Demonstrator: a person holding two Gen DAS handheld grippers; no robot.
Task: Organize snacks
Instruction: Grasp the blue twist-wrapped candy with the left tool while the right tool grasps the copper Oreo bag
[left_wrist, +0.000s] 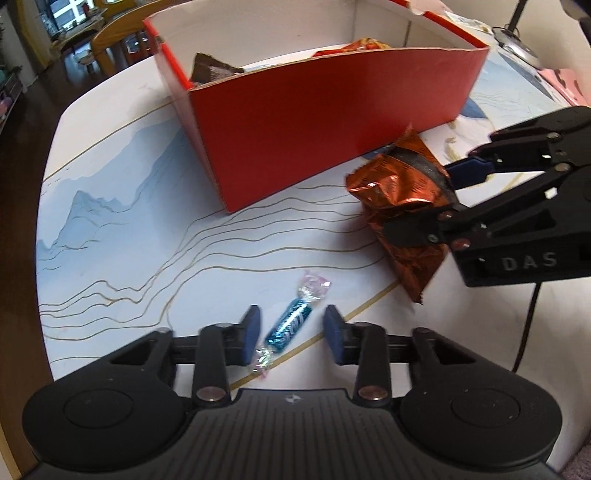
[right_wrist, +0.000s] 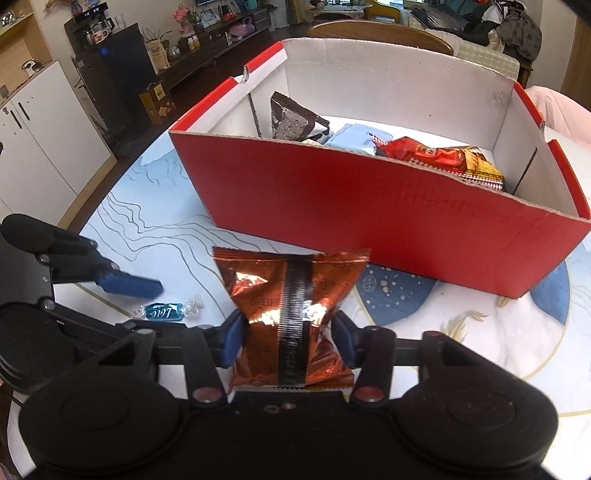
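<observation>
Left wrist view: the left gripper (left_wrist: 291, 332) stands apart astride a blue wrapped candy (left_wrist: 291, 319) lying on the table in front of the red box (left_wrist: 332, 122), not yet pinched; the right gripper (left_wrist: 424, 201) is clamped on an orange foil packet (left_wrist: 397, 192) beside the box.

Right wrist view: only here is the box's inside plain, holding a dark packet (right_wrist: 291, 120), a pale one (right_wrist: 351, 138) and a red one (right_wrist: 439, 155); I judge two snacks remain outside.

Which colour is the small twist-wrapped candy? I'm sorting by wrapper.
Shiny blue candy with clear, pinkish twisted ends; clearest in the left wrist view.
</observation>
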